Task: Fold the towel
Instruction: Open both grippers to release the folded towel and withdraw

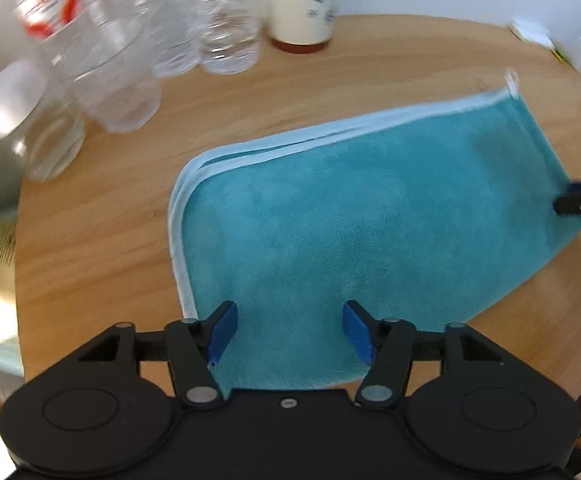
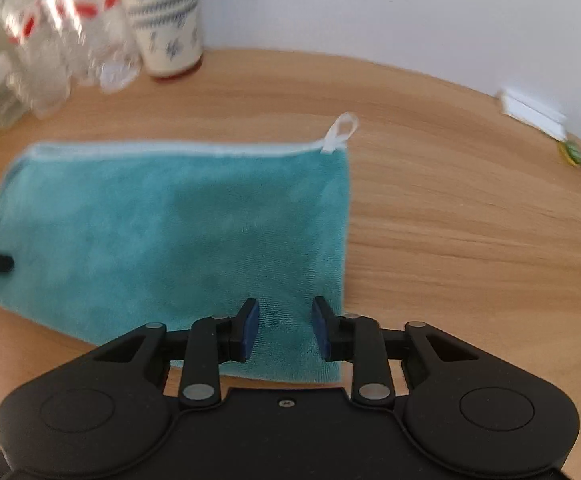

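Both grippers (image 1: 289,330) (image 2: 284,328) above folded towel (image 1: 370,232)

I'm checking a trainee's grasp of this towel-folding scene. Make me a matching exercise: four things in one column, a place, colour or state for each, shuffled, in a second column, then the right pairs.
Things:
1. towel
2. hanging loop
3. paper cup
4. left gripper

Descriptions:
A. white, at the towel's far right corner
B. open, fingers spread above the towel's near edge
C. teal, lying folded on the wooden table
D. upright at the back of the table, beside clear plastic bottles

Pairs: 1-C, 2-A, 3-D, 4-B
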Action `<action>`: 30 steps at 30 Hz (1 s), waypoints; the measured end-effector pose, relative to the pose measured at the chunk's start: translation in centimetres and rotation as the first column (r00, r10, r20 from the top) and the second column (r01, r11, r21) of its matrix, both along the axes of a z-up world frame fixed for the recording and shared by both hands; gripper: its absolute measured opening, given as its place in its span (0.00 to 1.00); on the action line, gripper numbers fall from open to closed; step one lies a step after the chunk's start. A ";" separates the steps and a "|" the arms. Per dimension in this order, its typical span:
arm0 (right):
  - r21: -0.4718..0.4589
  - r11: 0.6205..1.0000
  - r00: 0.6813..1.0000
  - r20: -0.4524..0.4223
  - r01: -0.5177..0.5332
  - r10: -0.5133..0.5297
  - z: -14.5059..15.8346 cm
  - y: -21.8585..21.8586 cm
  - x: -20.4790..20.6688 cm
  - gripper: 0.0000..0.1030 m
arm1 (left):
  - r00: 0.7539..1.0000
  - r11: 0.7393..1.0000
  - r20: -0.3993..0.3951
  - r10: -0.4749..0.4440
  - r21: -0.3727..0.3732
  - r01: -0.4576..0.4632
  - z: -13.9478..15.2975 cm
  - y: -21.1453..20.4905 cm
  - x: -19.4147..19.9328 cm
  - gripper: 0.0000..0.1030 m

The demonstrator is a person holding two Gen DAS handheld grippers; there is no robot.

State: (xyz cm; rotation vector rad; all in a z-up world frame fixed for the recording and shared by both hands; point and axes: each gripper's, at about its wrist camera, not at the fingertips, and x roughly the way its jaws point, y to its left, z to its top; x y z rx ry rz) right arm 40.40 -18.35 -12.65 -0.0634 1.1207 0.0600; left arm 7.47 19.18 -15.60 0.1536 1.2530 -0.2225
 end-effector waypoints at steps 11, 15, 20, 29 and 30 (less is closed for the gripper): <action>0.168 0.984 0.993 0.098 0.050 -0.067 7.8 -0.1 -5.6 0.51 | 0.981 0.979 -0.020 0.191 -0.071 -0.192 5.5 -0.8 -4.3 0.99; 0.124 0.988 0.989 0.104 0.093 -0.106 10.0 0.2 -6.9 0.52 | 0.972 0.970 0.021 0.234 -0.079 -0.232 8.1 -1.6 -6.0 0.99; 0.084 0.987 0.988 0.069 0.135 -0.141 11.3 0.5 -8.7 0.52 | 0.968 0.964 0.074 0.240 -0.136 -0.228 11.5 -3.2 -8.2 0.99; 0.137 0.987 0.989 0.115 0.082 -0.098 13.9 -0.3 -10.7 0.52 | 0.964 0.961 0.043 0.264 -0.091 -0.259 12.6 -5.5 -10.9 0.99; 0.139 0.987 0.989 0.114 0.083 -0.099 14.0 -0.4 -10.7 0.52 | 0.965 0.963 0.046 0.259 -0.085 -0.255 12.7 -5.8 -11.0 0.99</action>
